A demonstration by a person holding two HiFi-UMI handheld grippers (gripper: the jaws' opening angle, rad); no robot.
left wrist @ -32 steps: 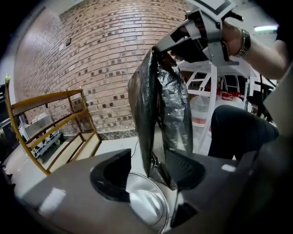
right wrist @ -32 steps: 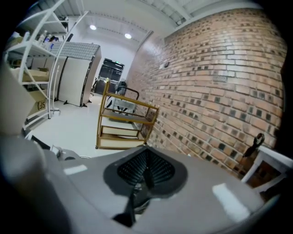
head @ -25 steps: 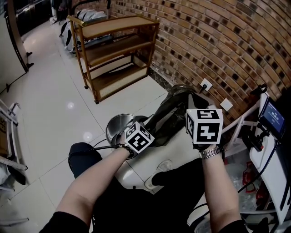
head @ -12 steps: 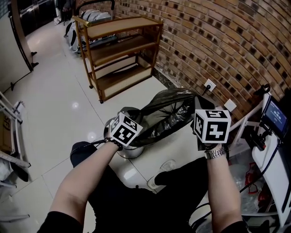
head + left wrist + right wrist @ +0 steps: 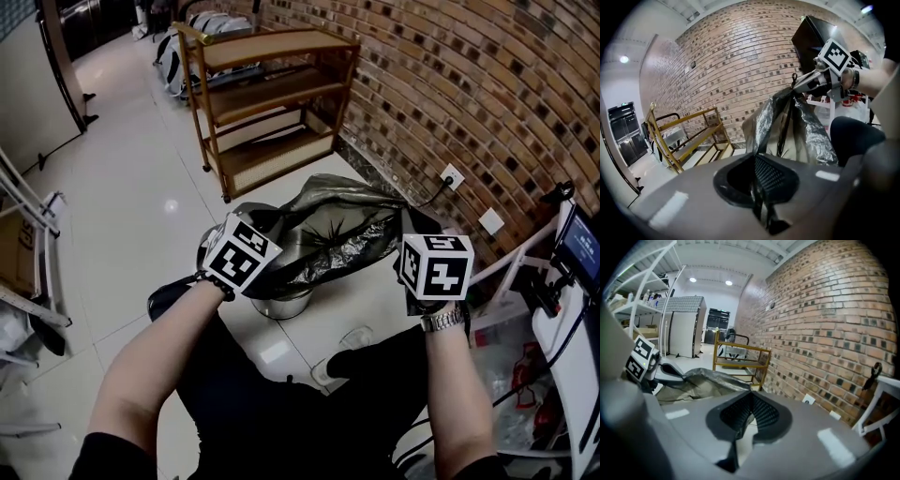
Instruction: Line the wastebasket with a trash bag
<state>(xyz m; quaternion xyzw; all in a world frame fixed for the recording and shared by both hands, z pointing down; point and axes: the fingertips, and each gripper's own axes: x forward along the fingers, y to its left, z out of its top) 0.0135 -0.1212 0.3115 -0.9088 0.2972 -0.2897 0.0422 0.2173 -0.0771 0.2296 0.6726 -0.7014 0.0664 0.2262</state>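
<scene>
A grey-black trash bag [image 5: 328, 234] hangs stretched between my two grippers, its mouth pulled wide. My left gripper [image 5: 261, 228] is shut on the bag's left rim, and a strip of film [image 5: 759, 206] sits pinched between its pads. On the right rim my right gripper [image 5: 411, 230] is shut too, with dark film trailing from its jaws [image 5: 733, 446]. The shiny metal wastebasket [image 5: 281, 302] stands on the floor just under the bag, mostly hidden by it. The left gripper view shows the right gripper [image 5: 806, 84] at the bag's top edge. The right gripper view shows the left gripper [image 5: 670, 373].
A wooden shelf cart [image 5: 272, 94] stands against the brick wall [image 5: 469, 84], which has a socket [image 5: 452, 175]. White equipment with a screen [image 5: 567, 300] is at the right, a white frame [image 5: 28, 281] at the left. The person's legs and a shoe [image 5: 342, 349] are below the bag.
The left gripper has taken hold of the bag's rim and moved left and up, away from the right gripper. The bag has spread wide and now covers most of the wastebasket.
</scene>
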